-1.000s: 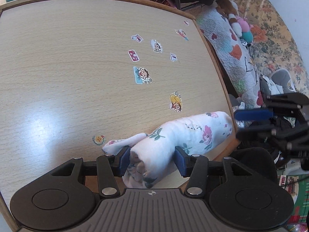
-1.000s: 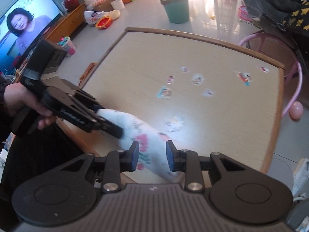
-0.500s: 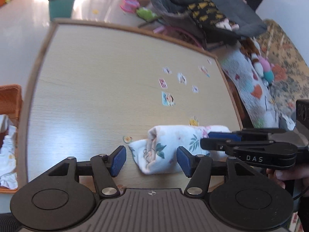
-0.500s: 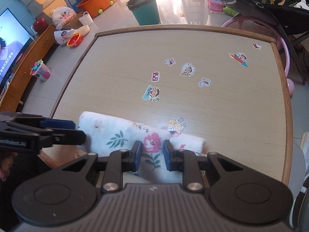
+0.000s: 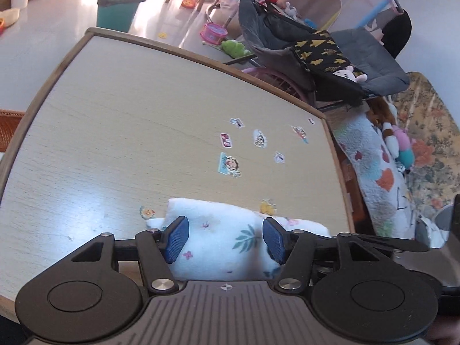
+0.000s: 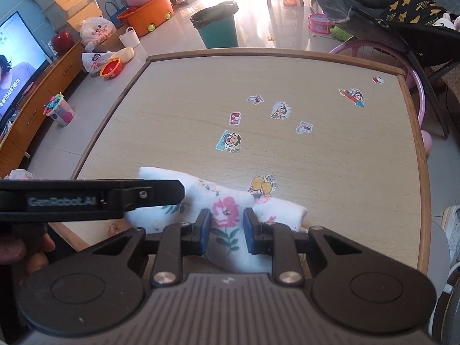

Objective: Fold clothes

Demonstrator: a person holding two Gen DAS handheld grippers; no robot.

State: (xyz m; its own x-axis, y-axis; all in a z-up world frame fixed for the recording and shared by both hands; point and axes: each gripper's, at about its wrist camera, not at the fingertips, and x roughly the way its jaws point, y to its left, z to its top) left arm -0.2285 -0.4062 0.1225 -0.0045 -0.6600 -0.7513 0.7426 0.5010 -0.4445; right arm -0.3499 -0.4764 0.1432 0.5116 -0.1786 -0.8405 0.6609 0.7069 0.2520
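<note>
Pads of my right gripper point(image 6: 225, 231) pinch the folded floral cloth point(image 6: 227, 210) at the table's point(image 6: 287, 66) near edge. My left gripper point(image 5: 225, 240) hangs half open astride it, gripping nothing. Pulling one-handed could unroll the bundle or drag it off.

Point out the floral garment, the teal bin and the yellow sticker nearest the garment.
floral garment point(image 6: 225, 215): right wrist view, pink flower print.
teal bin point(image 5: 116, 14): left wrist view, front wall.
yellow sticker point(image 6: 263, 185): right wrist view, its middle.
</note>
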